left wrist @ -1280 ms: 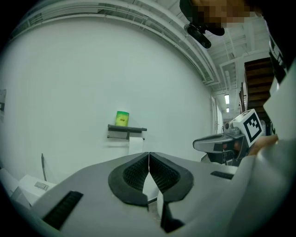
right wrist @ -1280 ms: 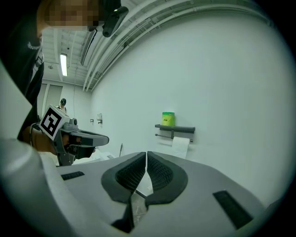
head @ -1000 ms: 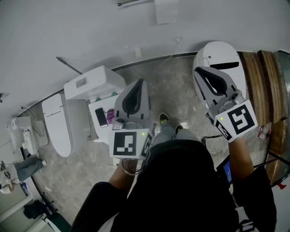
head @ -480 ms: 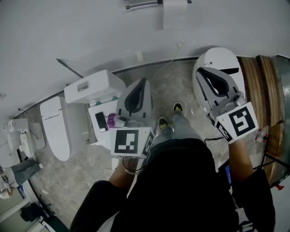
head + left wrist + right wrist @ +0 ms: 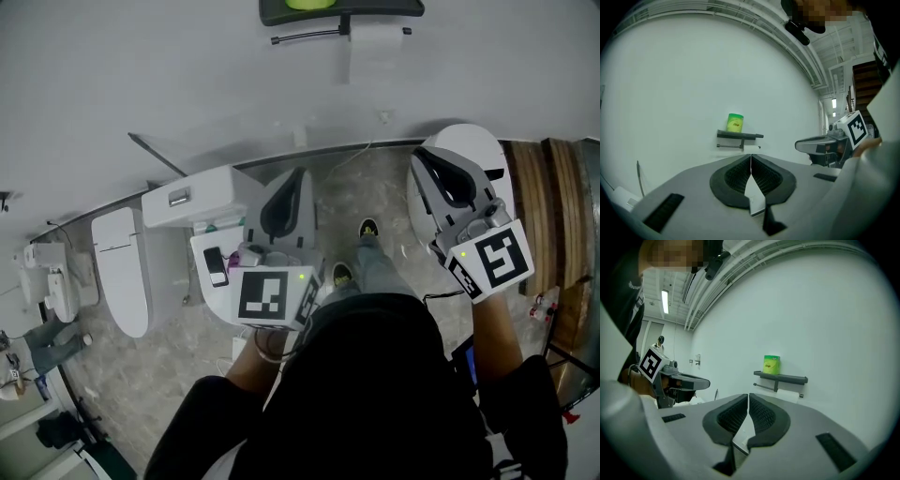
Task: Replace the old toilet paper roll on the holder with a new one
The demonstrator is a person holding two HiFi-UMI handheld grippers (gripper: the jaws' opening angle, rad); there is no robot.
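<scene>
Nearest in, the left gripper (image 5: 292, 183) has its jaws pressed together on nothing; the right gripper (image 5: 420, 157) is the same, pads meeting, empty; both point roughly level at the wall. Down on the floor to the left stands the toilet (image 5: 117, 272). Far ahead hangs the old roll (image 5: 787, 396) on its holder bar (image 5: 764, 386), under the shelf (image 5: 780, 377); the green pack (image 5: 771, 364) on top is probably the new one. The step in hand looks like the approach: close in squarely, open one gripper before arriving, and take the hung roll across its width. Count: two grippers, one toilet, one shelf, one hung roll, one green pack.
</scene>
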